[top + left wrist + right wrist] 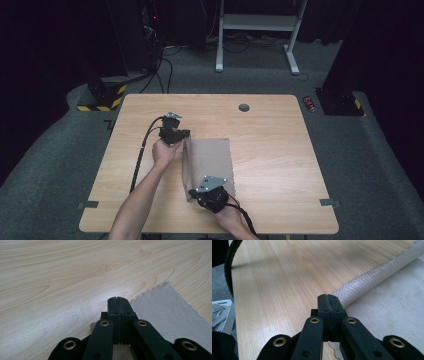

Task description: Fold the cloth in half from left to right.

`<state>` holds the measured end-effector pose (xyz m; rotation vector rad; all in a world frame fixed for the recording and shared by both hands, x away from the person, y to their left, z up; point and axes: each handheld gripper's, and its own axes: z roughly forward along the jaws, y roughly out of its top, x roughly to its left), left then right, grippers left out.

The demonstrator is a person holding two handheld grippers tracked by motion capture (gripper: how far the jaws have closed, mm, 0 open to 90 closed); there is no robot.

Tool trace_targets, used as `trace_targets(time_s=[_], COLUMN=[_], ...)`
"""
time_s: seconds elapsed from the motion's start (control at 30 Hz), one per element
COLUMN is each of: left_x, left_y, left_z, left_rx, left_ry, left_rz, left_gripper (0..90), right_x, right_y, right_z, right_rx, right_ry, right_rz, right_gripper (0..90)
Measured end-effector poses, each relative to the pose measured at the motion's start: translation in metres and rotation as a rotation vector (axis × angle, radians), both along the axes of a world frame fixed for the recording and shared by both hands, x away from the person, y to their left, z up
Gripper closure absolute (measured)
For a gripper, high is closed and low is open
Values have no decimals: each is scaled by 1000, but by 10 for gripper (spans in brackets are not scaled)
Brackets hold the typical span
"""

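The beige cloth (210, 162) lies mid-worktop (270, 145) with its left edge lifted, the left claw (186, 133) pinching its far-left corner and the right claw (192, 192) pinching its near-left corner, both pressed together on the fabric.

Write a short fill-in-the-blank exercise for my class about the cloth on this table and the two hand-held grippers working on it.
1. The beige cloth lies on a ____ table.
2. The jaws of the left gripper are ____.
3. The cloth's left edge is lifted and folded toward the ____.
4. The right gripper grips the cloth at its ____ corner.

Missing words: wooden; shut; right; near left
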<state>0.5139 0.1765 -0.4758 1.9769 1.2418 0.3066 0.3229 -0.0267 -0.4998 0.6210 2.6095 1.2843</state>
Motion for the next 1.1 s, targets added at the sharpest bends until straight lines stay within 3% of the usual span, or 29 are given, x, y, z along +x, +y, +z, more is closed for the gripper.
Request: trace_targets(time_s=[0.7,1.1], left_x=[1,5], left_y=[-18,-34], left_z=[-1,6], left_rx=[-37,-25], left_ry=[-6,-19], left_rz=[-10,-38], left_gripper=[892,892], right_x=[-3,-4], right_y=[-38,-55], right_z=[-1,1], right_rx=[-2,5], right_ry=[2,-12], right_rz=[-85,-127], right_gripper=[897,897])
